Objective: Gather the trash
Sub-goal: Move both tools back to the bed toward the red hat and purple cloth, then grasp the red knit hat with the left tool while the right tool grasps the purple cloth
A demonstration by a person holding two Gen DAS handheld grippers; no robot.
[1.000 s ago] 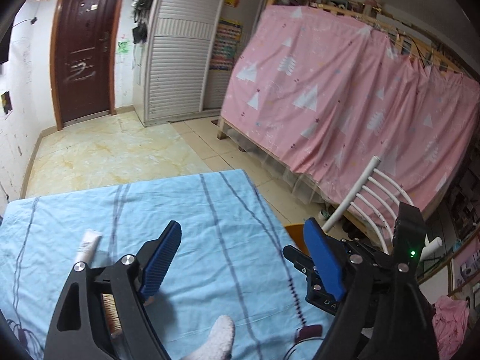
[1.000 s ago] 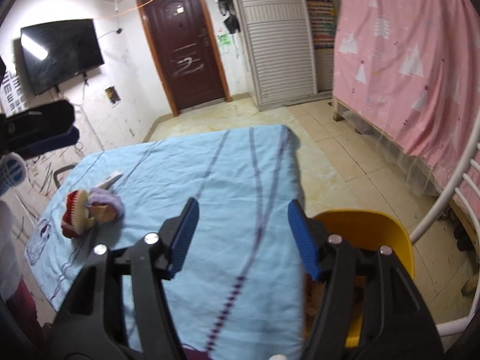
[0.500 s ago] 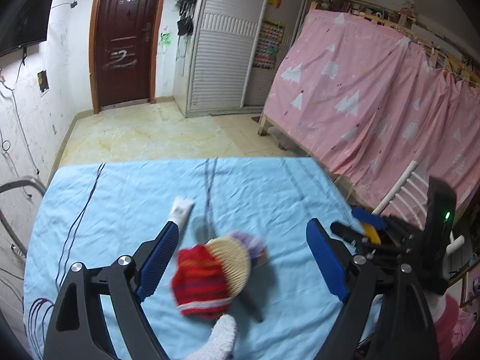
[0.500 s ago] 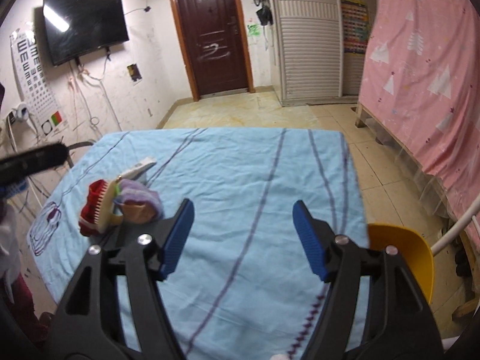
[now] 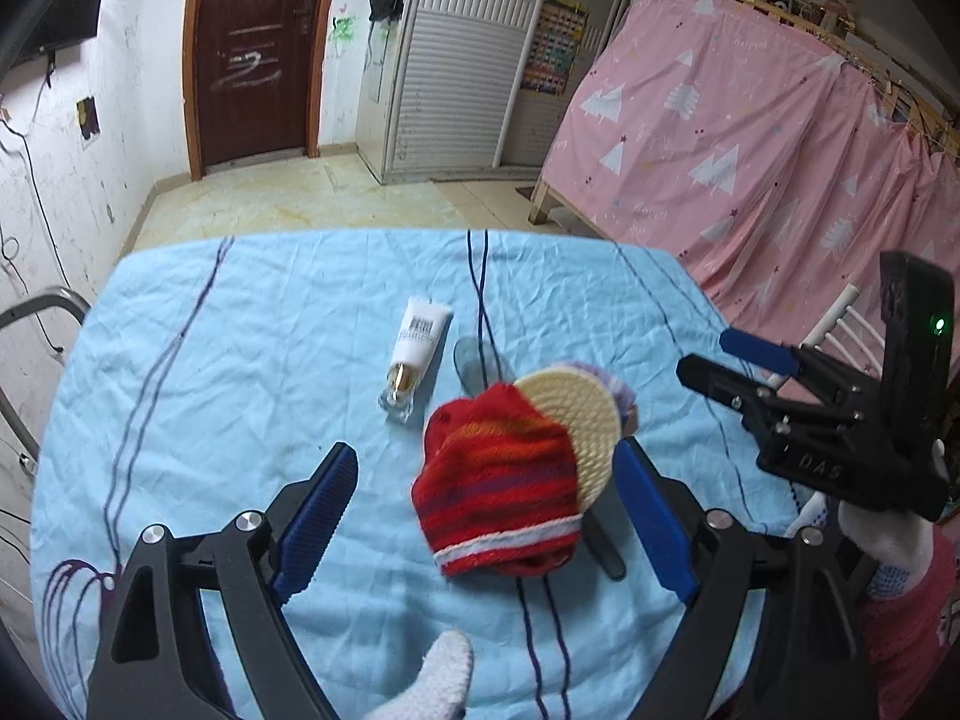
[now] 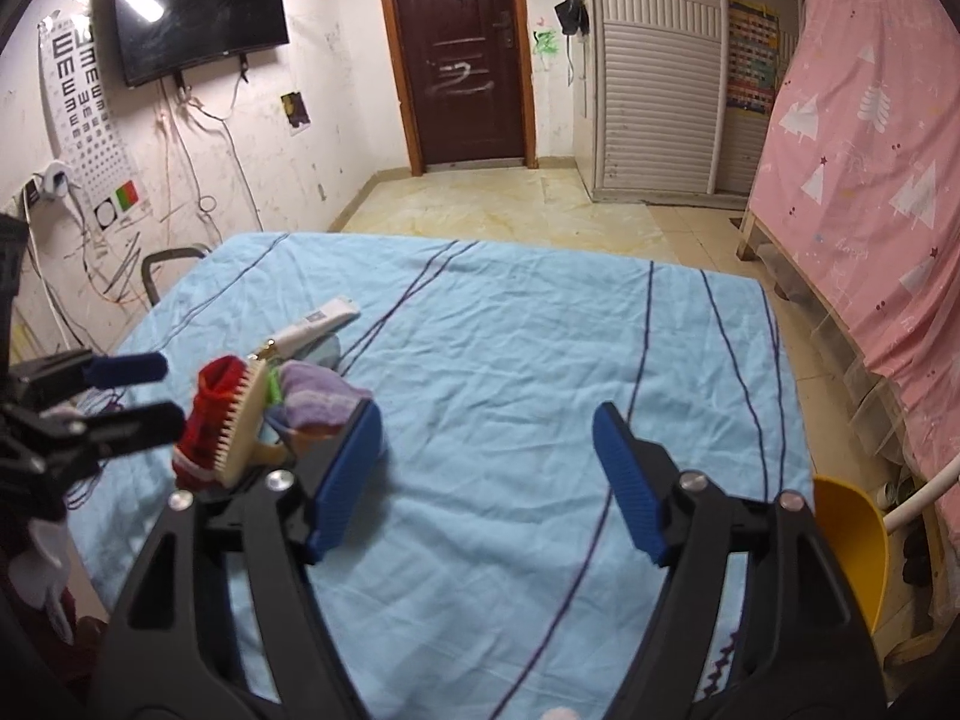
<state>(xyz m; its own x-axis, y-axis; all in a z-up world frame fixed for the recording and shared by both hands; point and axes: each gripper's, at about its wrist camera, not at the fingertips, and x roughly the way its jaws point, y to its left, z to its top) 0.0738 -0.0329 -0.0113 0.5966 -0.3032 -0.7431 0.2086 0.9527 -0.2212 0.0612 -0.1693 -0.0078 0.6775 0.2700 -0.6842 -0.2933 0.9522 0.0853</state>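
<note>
A red striped knit sock (image 5: 498,480) lies on the blue-sheeted table (image 5: 240,360), between my open left gripper's (image 5: 486,516) fingers. A cream round brush (image 5: 576,420) leans on it, over a purple sock (image 5: 618,387). A white tube (image 5: 417,342) lies just beyond. In the right wrist view the red sock (image 6: 210,414), brush (image 6: 243,420), purple sock (image 6: 318,399) and tube (image 6: 312,327) sit left of my open, empty right gripper (image 6: 486,483). The left gripper (image 6: 129,393) shows at the far left there.
A yellow bin (image 6: 852,546) stands off the table's right edge beside a white chair (image 5: 840,324). A pink curtained bed (image 5: 750,138) is on the right. A metal chair frame (image 5: 36,312) is at the table's left. Tiled floor and a brown door (image 6: 459,54) lie beyond.
My left gripper has swung left from the table's right edge and now straddles the red sock pile. My right gripper has turned left and back from the yellow bin over the table.
</note>
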